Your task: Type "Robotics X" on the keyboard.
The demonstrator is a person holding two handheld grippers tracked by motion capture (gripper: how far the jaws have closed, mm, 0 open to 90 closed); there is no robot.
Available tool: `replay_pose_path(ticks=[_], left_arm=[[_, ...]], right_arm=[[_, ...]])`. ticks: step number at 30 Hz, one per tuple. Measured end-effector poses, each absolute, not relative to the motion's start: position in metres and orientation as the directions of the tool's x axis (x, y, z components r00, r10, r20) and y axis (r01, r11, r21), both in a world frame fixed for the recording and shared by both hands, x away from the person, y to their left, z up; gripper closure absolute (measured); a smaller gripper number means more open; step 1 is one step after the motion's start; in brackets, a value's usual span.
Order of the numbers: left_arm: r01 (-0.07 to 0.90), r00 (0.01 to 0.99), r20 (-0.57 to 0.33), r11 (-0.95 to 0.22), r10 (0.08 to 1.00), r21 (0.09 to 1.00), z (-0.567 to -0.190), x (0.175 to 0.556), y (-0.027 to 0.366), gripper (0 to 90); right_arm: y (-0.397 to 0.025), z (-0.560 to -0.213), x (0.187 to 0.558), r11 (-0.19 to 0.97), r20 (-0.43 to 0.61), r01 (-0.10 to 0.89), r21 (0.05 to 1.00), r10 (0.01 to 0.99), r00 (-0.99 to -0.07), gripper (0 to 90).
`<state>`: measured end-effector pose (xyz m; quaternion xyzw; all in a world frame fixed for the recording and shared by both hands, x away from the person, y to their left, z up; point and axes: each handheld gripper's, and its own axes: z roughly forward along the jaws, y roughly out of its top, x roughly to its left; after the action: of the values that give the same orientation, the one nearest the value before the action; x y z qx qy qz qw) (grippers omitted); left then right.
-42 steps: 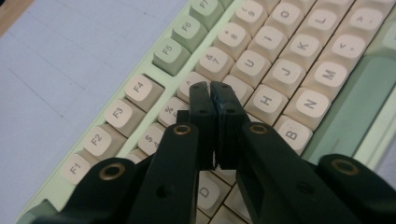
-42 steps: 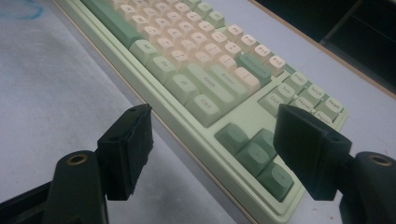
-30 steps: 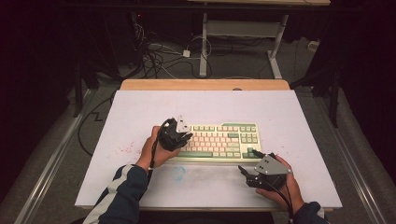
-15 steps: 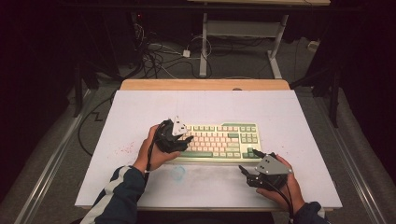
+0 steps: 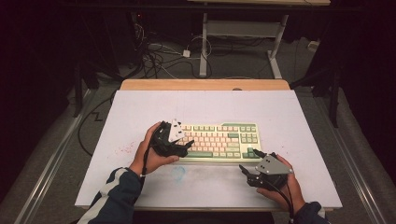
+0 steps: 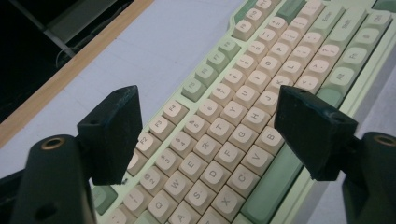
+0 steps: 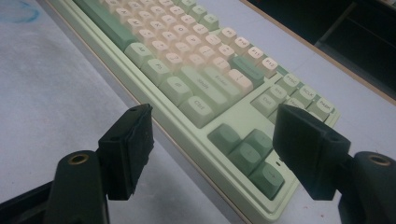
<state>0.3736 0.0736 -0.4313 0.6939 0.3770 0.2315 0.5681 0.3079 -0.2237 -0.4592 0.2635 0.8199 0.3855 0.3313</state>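
Where the white table mat [image 5: 140, 116] carries the work, one keyboard [image 5: 219, 141] lies near its middle, pale green in the case with cream and green keycaps. Its long axis runs left to right, parallel to the near edge of the mat, with the key rows facing the person and the arrow keys [image 7: 247, 151] at its right near corner.

Two grippers are present. The left gripper [image 5: 187, 143] hangs over the left end of the keyboard, jaws released and spread wide above the letter keys [image 6: 219, 135], gripping nothing. The right gripper [image 5: 247, 173] sits on the mat just near of the right near corner, jaws likewise parted and empty, clear of the case.

One faint blue smudge [image 5: 178, 172] marks the mat near of the keyboard. One wooden table edge [image 5: 205, 84] borders the far side.
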Motion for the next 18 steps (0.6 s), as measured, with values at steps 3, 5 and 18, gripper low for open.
replay_pose_path(ticks=[3,5,18], left_arm=[[0.251,0.612,-0.095,-0.079,0.785,0.965,-0.431,0.371,0.076,21.1],[0.247,0.615,-0.088,-0.086,0.784,0.965,-0.432,0.370,0.078,20.7],[0.203,0.612,-0.041,-0.106,0.790,0.973,-0.432,0.356,0.095,20.2]], right_arm=[[-0.224,-0.459,0.308,0.566,-0.342,0.175,0.806,0.686,-0.643,29.8],[-0.224,-0.459,0.308,0.565,-0.340,0.176,0.806,0.686,-0.643,29.8],[-0.224,-0.459,0.308,0.564,-0.341,0.176,0.807,0.687,-0.641,29.7]])
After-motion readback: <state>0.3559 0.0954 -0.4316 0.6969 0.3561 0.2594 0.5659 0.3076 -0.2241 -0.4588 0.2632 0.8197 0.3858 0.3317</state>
